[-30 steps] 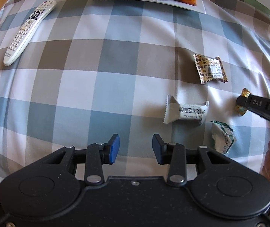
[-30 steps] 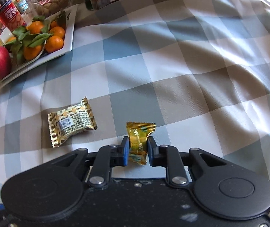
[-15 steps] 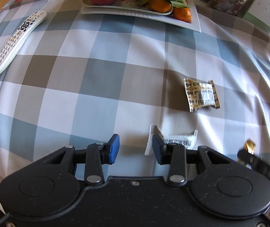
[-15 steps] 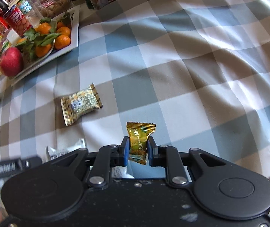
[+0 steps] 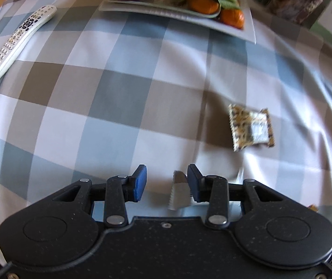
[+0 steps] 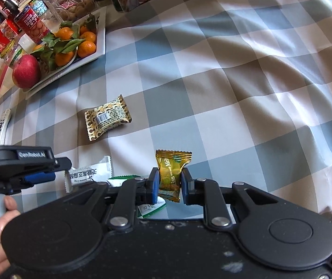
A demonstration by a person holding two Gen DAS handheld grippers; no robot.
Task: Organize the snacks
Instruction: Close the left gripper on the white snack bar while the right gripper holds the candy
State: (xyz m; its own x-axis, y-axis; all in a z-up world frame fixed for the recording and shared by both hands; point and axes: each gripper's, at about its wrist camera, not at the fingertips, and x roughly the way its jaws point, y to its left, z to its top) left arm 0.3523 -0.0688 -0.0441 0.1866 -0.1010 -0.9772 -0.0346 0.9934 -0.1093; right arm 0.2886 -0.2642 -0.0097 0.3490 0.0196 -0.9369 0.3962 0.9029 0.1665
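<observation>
- Right gripper (image 6: 169,187) has its jaws pinched tight on the gold candy (image 6: 171,174), which stands upright between the pads, clear of the checked counter (image 6: 235,93).
- Left gripper (image 5: 166,184) points steeply down, jaws about half apart with nothing gripped; the end of the white bar (image 5: 178,191) sits just inside its right pad, off centre.
- From the right wrist view that same white bar (image 6: 89,172) lies flat just beside the left gripper's blue pad, with a green-and-white packet (image 6: 119,180) partly hidden under the right gripper's body.
- The leopard-print packet (image 6: 106,117) waits alone, further toward the fruit tray (image 6: 102,46); the remote (image 5: 17,44) is well apart and no concern.
- My read on the step: the left side is lining up on the white bar. It should shift sideways until the bar's narrow middle is centred between the pads, then settle onto the cloth before closing.
- Careful here: closing on the crimped end alone would likely let the wrapper slip or swing.
- Keep the right grip firm and high so the two tools don't knock.
</observation>
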